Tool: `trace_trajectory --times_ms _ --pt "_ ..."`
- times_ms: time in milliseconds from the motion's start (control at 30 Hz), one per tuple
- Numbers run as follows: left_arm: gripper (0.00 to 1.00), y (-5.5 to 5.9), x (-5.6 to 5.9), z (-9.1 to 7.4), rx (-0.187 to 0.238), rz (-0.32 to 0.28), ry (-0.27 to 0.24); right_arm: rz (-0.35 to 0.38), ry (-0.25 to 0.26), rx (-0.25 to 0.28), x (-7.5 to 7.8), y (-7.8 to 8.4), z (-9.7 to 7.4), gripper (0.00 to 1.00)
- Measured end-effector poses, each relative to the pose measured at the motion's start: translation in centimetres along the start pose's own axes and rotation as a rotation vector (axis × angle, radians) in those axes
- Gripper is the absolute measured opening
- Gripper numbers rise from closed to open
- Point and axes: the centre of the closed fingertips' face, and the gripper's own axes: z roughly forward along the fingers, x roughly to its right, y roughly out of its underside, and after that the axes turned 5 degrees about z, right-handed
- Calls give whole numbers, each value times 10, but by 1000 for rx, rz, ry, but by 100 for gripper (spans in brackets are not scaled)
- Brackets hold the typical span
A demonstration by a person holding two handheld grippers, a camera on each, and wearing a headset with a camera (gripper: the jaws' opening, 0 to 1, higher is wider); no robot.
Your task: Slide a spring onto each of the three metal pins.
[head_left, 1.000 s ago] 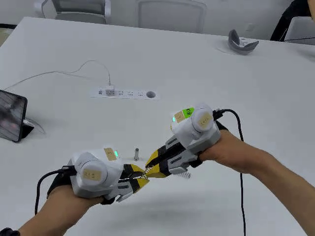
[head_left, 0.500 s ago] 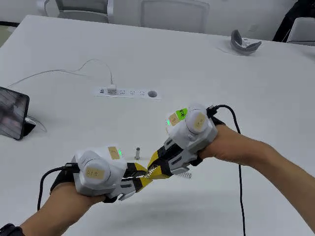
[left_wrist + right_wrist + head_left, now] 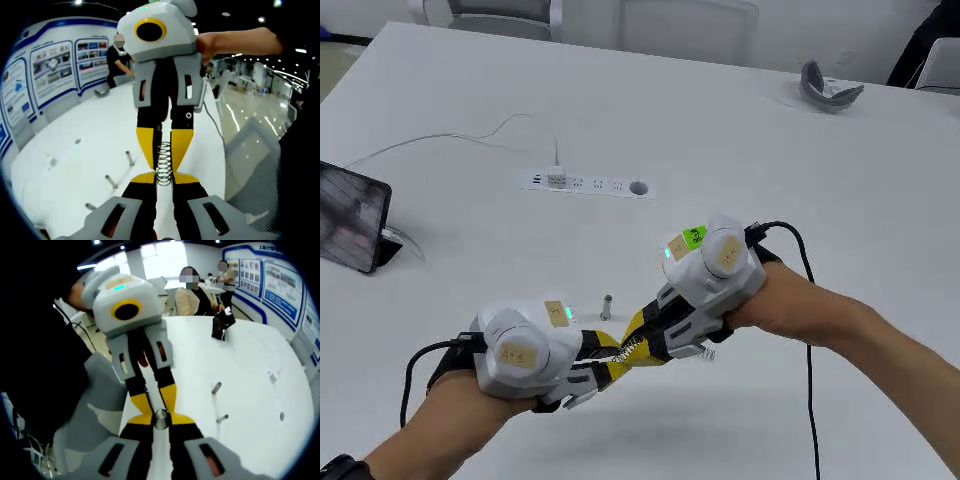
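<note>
Holding spring in air between both claws: left claw narrow on one end, right claw narrow on other. Pins on counter nearby, seemingly bare. Step probably regrasp; next, one claw releases, other aligns spring over pin.

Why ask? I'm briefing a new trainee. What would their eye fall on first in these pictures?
The white left gripper and white right gripper meet tip to tip low in the head view's centre, their yellow-and-black tongs in line. Between the tips, a small coiled metal spring stands out in the left gripper view. A short metal pin stands on the white table just behind them.
</note>
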Motion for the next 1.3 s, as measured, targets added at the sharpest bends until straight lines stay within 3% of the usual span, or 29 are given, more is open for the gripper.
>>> trace_trajectory --times_ms 233,600,800,1300 --pt "14 14 -4 -7 -14 -54 -34 46 3 26 4 1 2 12" --pt "21 42 -20 -31 -25 -161 -128 78 27 16 16 12 3 12" --pt "24 59 -31 -46 -40 -203 -184 88 63 -4 30 19 6 12" --pt "32 88 -55 -75 -51 -306 -307 80 116 -46 62 29 15 12"
